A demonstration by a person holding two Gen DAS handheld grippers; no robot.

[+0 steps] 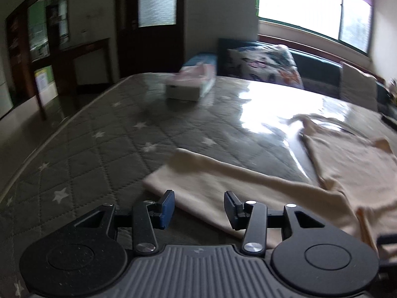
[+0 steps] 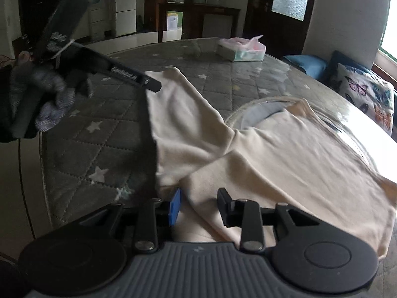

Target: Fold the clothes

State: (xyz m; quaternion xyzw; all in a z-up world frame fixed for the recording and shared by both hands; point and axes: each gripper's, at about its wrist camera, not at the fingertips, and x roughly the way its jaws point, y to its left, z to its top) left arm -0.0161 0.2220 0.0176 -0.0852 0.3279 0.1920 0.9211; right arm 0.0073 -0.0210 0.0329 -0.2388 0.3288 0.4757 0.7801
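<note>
A grey quilted cover with white stars spreads over the whole work surface, glazed by window glare toward the far right. Across it lies a cream long-sleeved top, body on the right, one sleeve stretched out long toward the near left, its long axis running left to right past both tools. The left gripper hangs just short of that sleeve's cuff end, jaws apart and holding nothing; the cuff lies directly ahead of it, so this hand looks better placed to take the sleeve. The right gripper sits over the near part of the top where sleeve meets body, jaws likewise apart and empty. At the far edge rests a tissue box. The top's near hem is hidden behind the gripper bodies, its neckline is blurred, and a second sleeve cannot be made out.
</note>
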